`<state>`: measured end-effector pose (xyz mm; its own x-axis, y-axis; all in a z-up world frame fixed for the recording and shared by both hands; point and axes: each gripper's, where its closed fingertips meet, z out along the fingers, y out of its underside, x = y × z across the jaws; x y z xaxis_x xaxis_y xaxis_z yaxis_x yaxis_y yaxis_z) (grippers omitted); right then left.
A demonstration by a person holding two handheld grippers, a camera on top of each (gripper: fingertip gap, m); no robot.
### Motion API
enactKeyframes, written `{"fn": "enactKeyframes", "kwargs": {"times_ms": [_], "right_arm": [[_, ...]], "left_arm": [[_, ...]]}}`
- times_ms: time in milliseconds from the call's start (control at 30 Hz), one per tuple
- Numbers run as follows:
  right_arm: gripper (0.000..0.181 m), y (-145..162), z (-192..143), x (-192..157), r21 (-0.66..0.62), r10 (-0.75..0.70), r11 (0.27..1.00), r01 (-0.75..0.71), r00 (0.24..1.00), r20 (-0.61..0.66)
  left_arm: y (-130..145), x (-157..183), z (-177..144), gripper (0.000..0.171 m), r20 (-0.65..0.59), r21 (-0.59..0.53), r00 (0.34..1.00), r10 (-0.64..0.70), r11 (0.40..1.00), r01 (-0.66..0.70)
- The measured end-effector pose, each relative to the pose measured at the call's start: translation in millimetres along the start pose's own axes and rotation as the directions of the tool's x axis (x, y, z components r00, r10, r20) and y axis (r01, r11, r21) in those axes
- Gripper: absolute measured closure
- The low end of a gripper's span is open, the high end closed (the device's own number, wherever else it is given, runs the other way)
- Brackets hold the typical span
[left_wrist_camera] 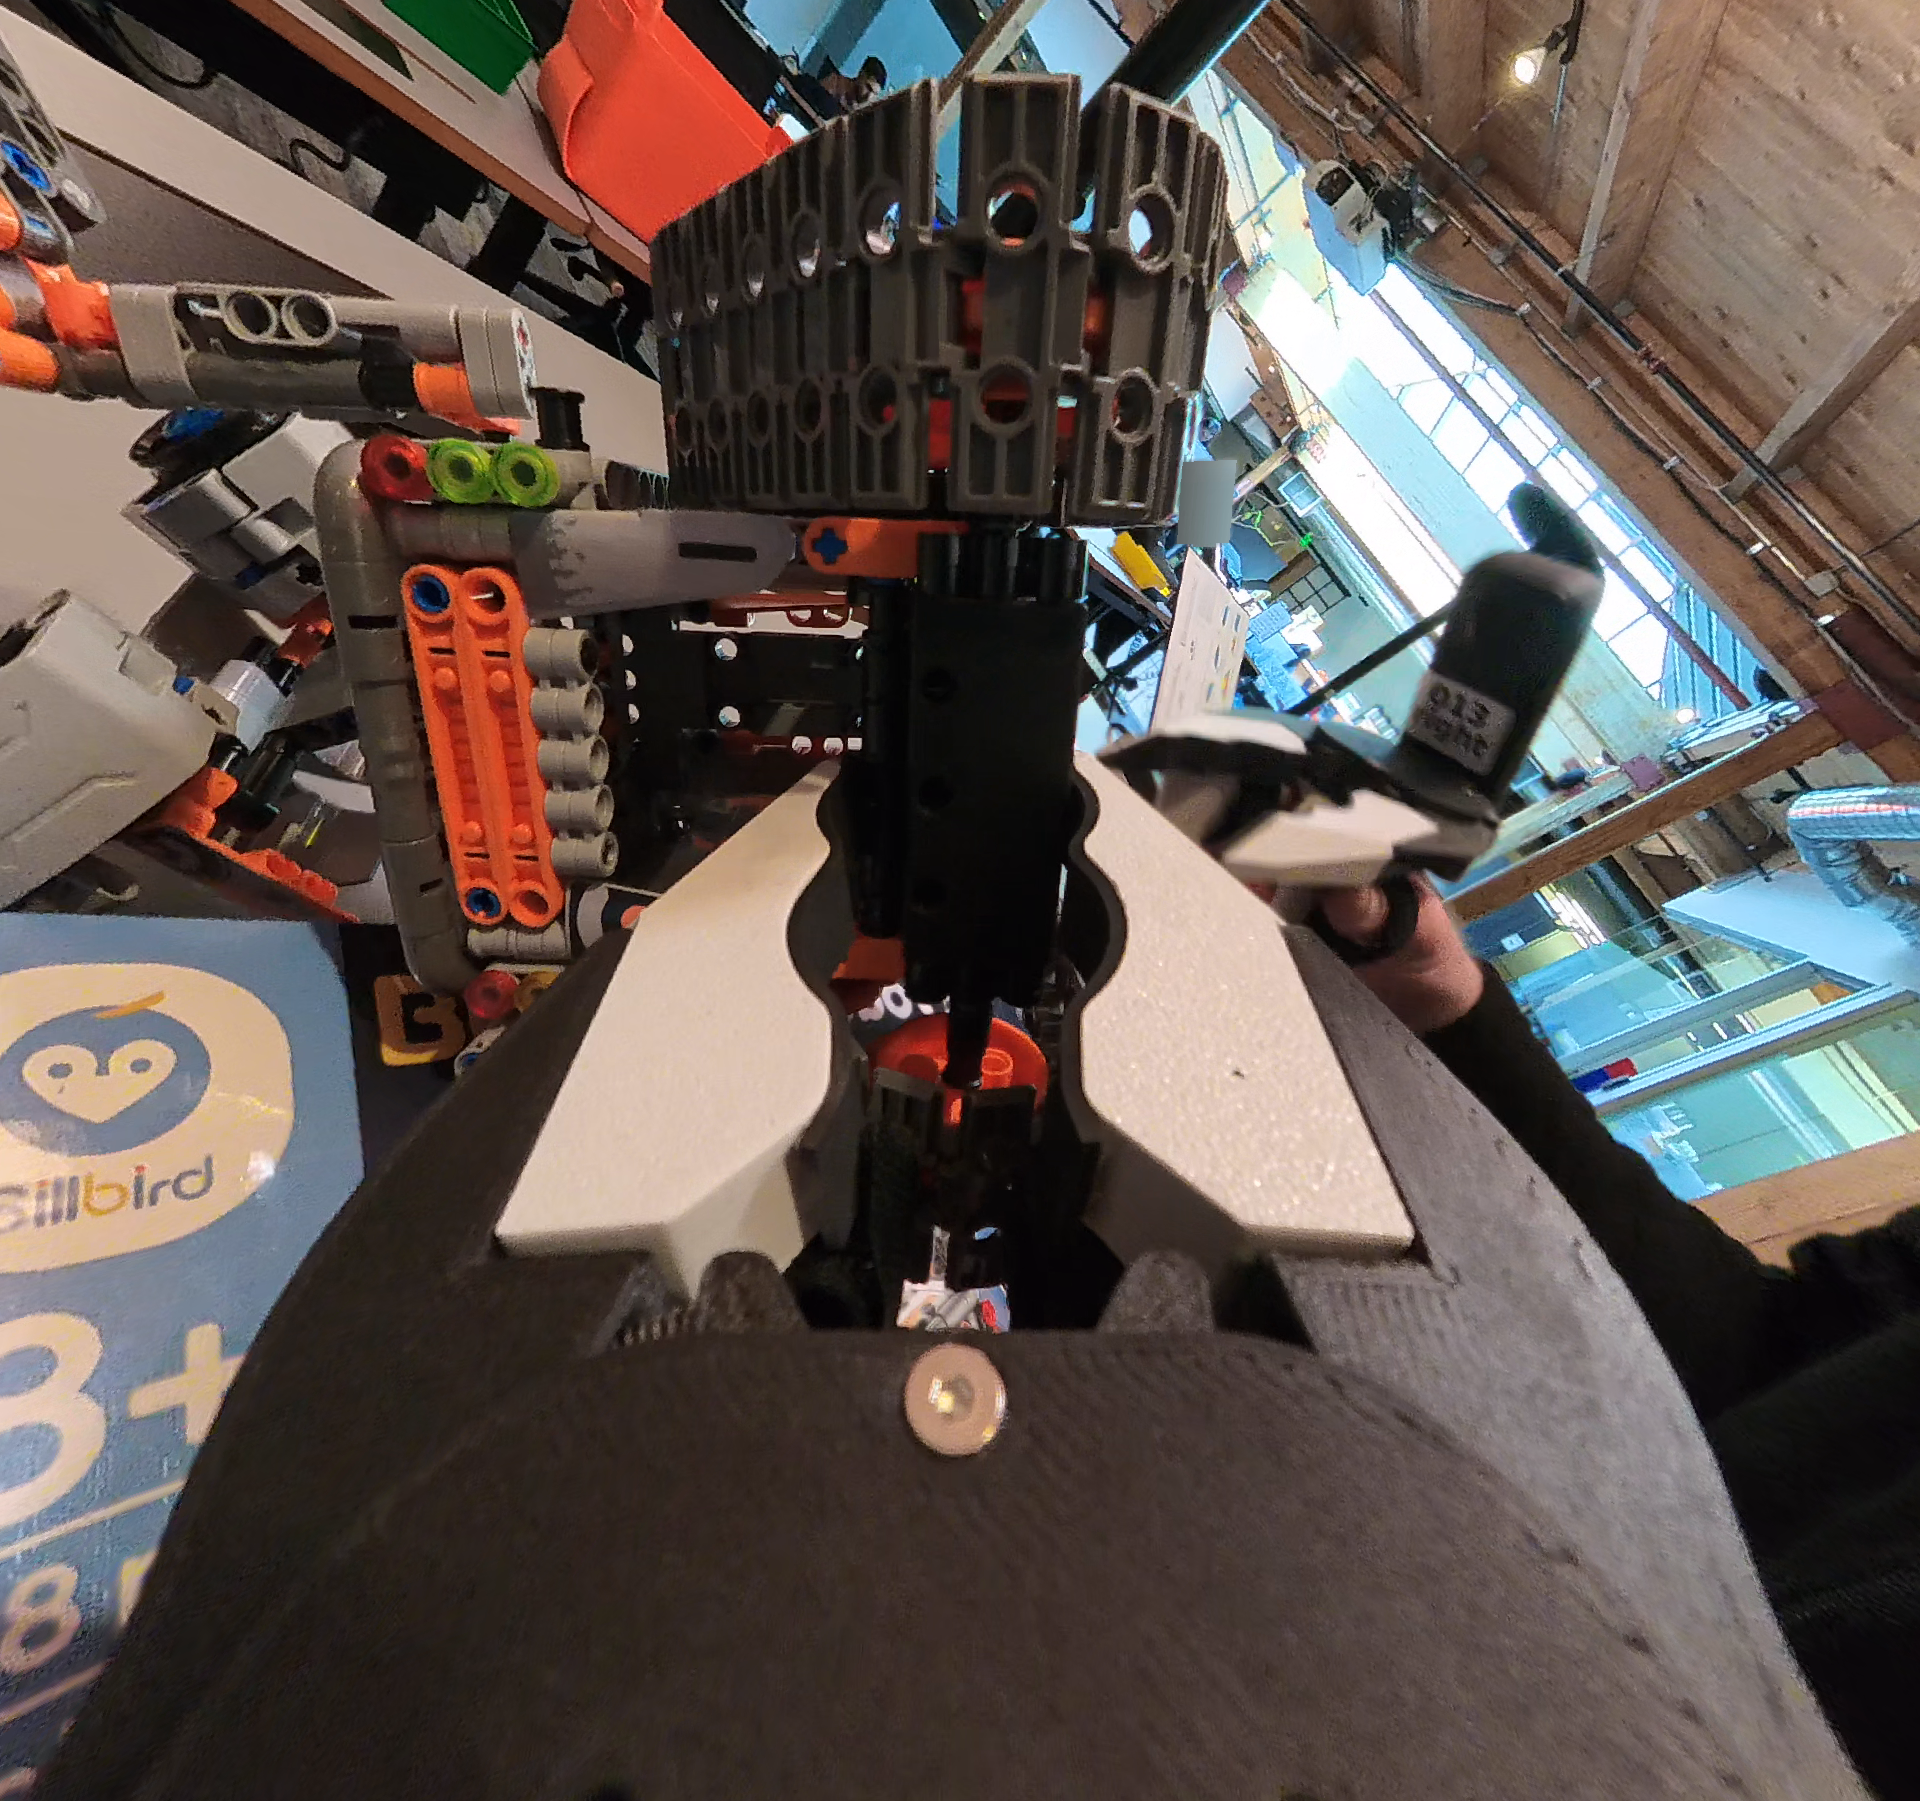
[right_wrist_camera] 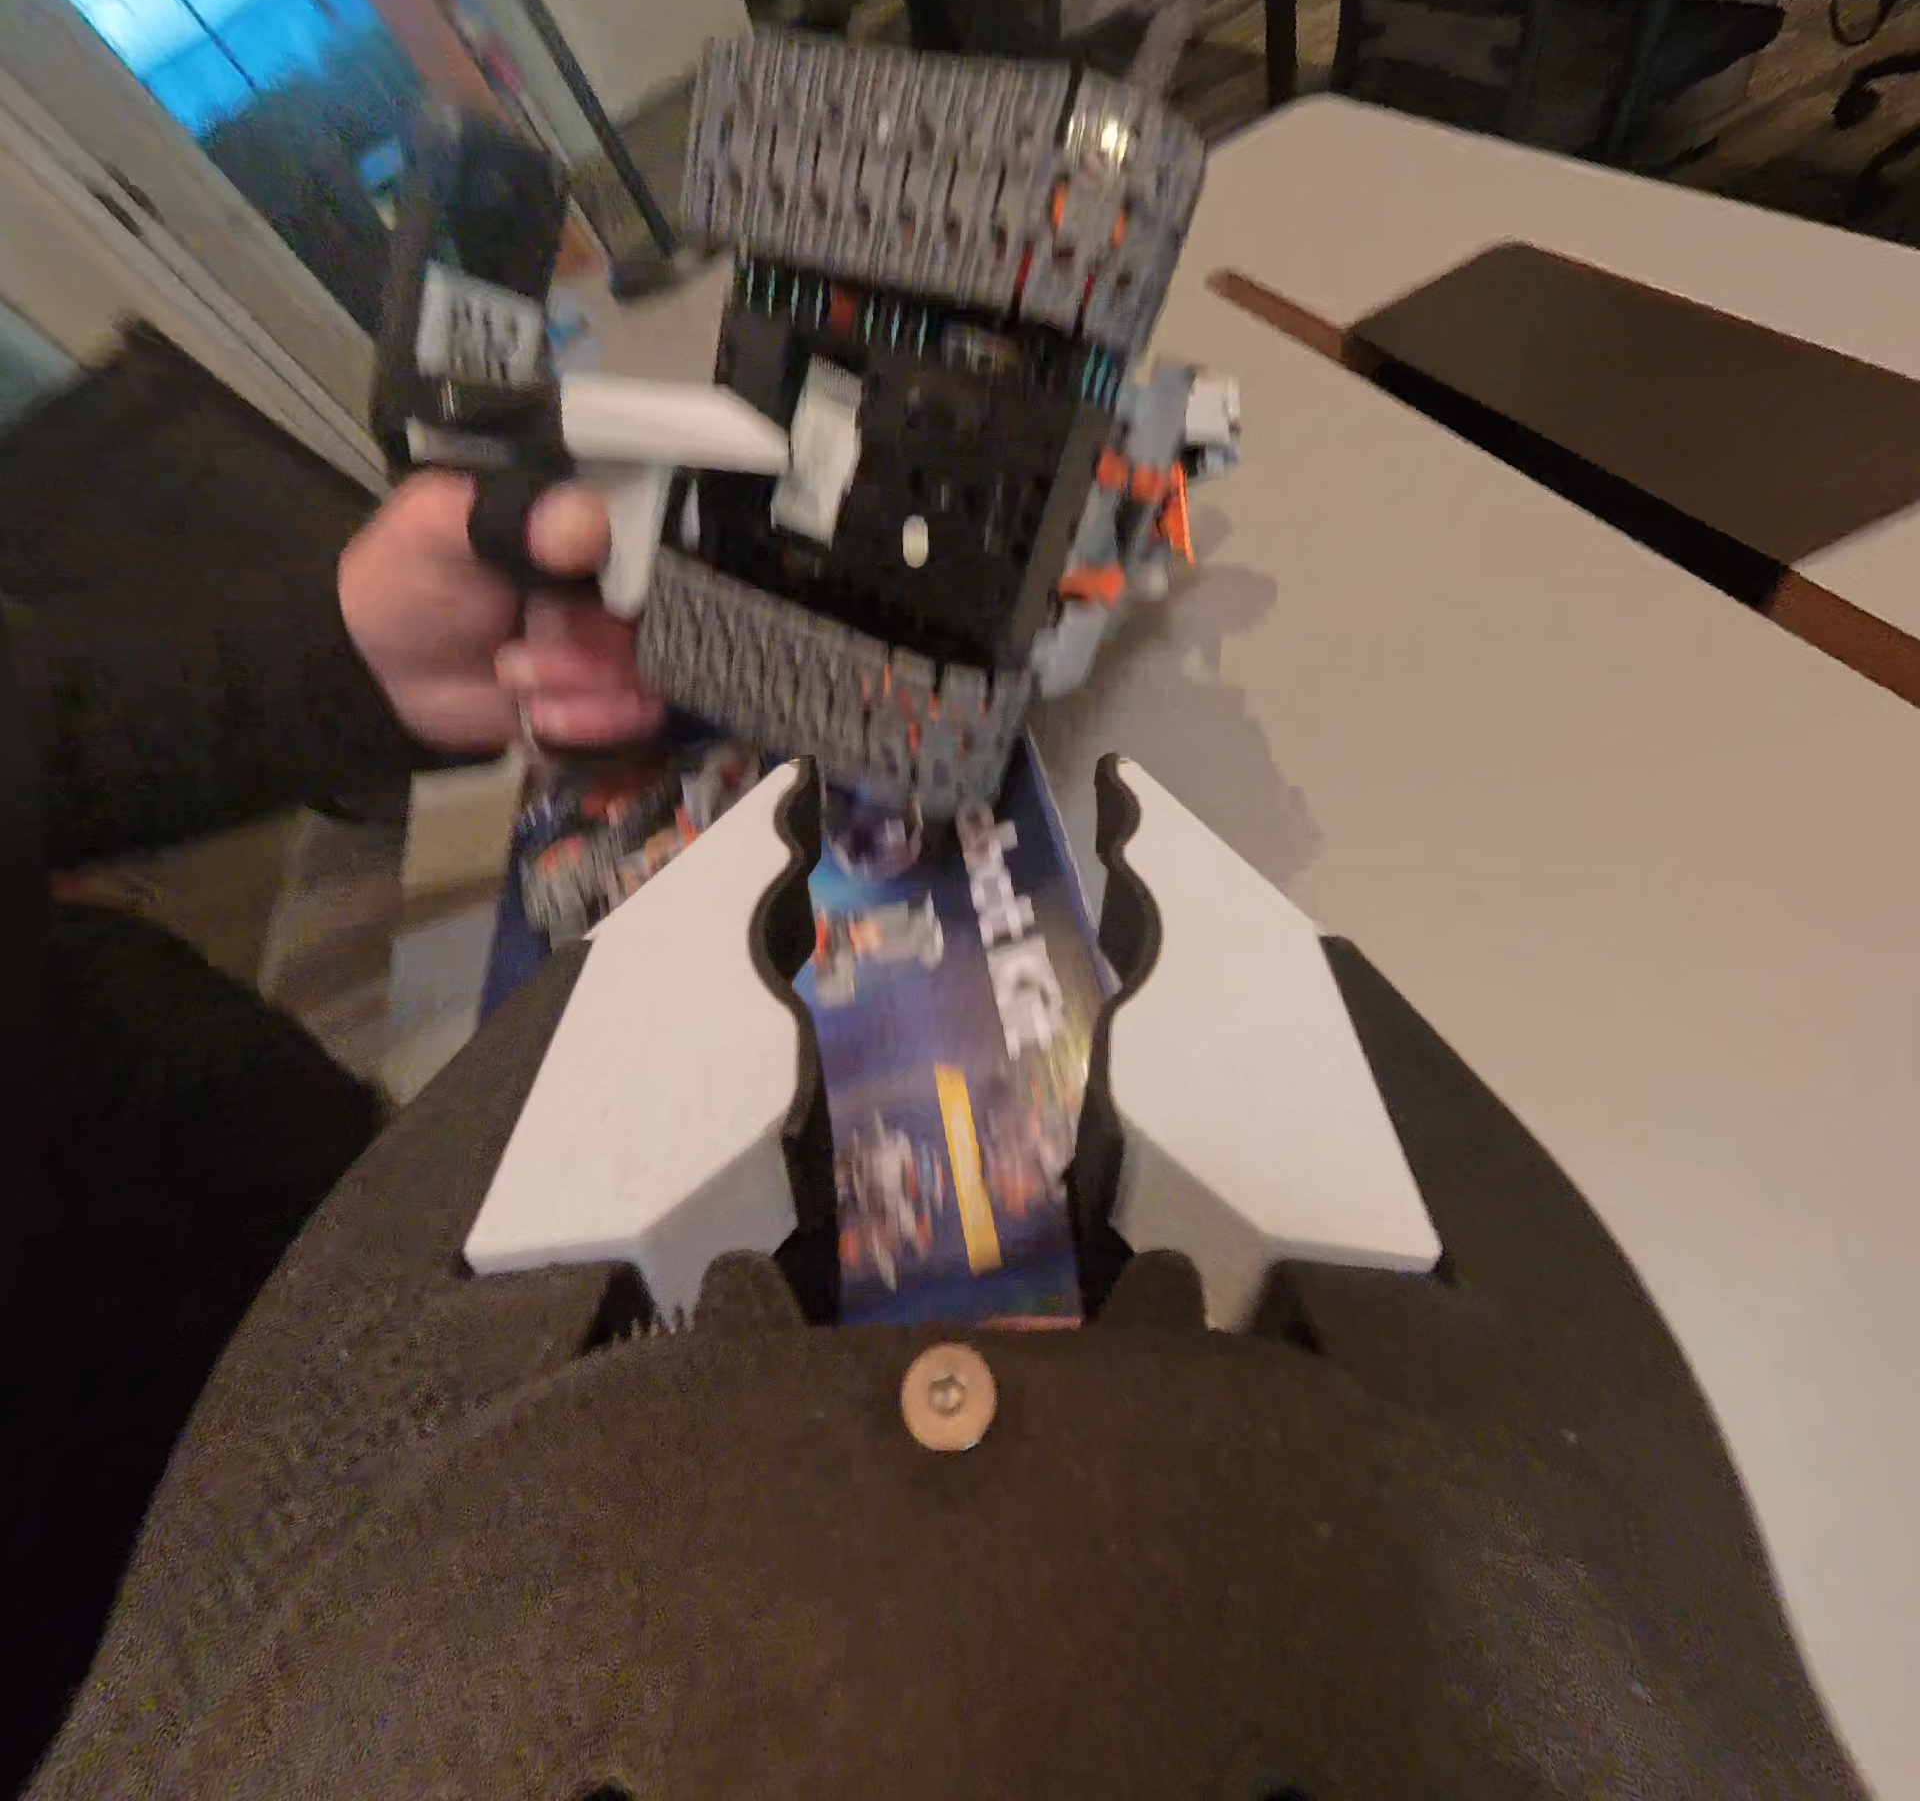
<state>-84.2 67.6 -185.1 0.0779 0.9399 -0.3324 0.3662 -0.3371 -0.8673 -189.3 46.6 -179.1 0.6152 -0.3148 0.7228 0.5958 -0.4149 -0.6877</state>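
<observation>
Ceiling: bare timber planks with spotlights.
Windows: tall glazing, daylight.
Furniture: pale tables.

A grey tread with rows of round holes is seen on the black, orange and grey brick model. White fingers are set in black gripper bodies. A blue printed box is seen.

Tracked brick vehicle, black chassis, grey treads, held tilted
</observation>
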Motion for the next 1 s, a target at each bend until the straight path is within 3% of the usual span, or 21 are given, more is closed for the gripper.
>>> {"fn": "enactKeyframes", "kwargs": {"times_ms": [100,233,333,467,633,700,867,1000], "right_arm": [[0.144,46.1,-40.4,-9.6,-0.12,-0.054,0.991,0.052,0.999,-0.006],[0.146,119.2,-70.7,-25.2,-0.306,-0.109,0.948,0.091,0.993,-0.043],[0.149,162.9,-72.4,-33.6,-0.38,-0.114,0.921,0.086,0.992,-0.05],[0.155,194.9,-61.8,-33.6,-0.438,-0.157,0.89,0.127,0.987,-0.034],[0.167,211.2,-47.8,-38.1,-0.456,-0.247,0.865,0.212,0.969,-0.017],[0.175,208.0,-45.2,-35.4,-0.437,-0.262,0.873,0.217,0.964,-0.044],[0.177,203.5,-48.6,-35.1,-0.413,-0.251,0.887,0.207,0.967,-0.053],[0.178,171.9,-70.1,-34.3,-0.347,-0.222,0.921,0.176,0.97,-0.098]], "left_arm": [[-2.0,-1.9,0.2,0.137,-0.009,-0.004,1.0,-0.007,1.0,0.007],[-1.8,-2.3,2.5,0.137,-0.016,-0.02,1.0,-0.003,1.0,0.002],[-0.9,-3.8,4.9,0.137,-0.018,-0.029,1.0,0.0,1.0,-0.001],[-0.6,-4.6,8.2,0.137,-0.017,-0.036,1.0,0.001,0.999,-0.001],[0.7,-3.8,8.1,0.137,-0.015,-0.04,1.0,0.012,0.999,-0.013],[1.5,-3.3,7.6,0.137,-0.015,-0.037,1.0,0.017,0.999,-0.018],[2.2,-2.9,6.3,0.137,-0.016,-0.032,1.0,0.025,0.999,-0.026],[2.7,-2.1,5.3,0.137,-0.013,-0.03,0.999,0.034,0.999,-0.034]]}}
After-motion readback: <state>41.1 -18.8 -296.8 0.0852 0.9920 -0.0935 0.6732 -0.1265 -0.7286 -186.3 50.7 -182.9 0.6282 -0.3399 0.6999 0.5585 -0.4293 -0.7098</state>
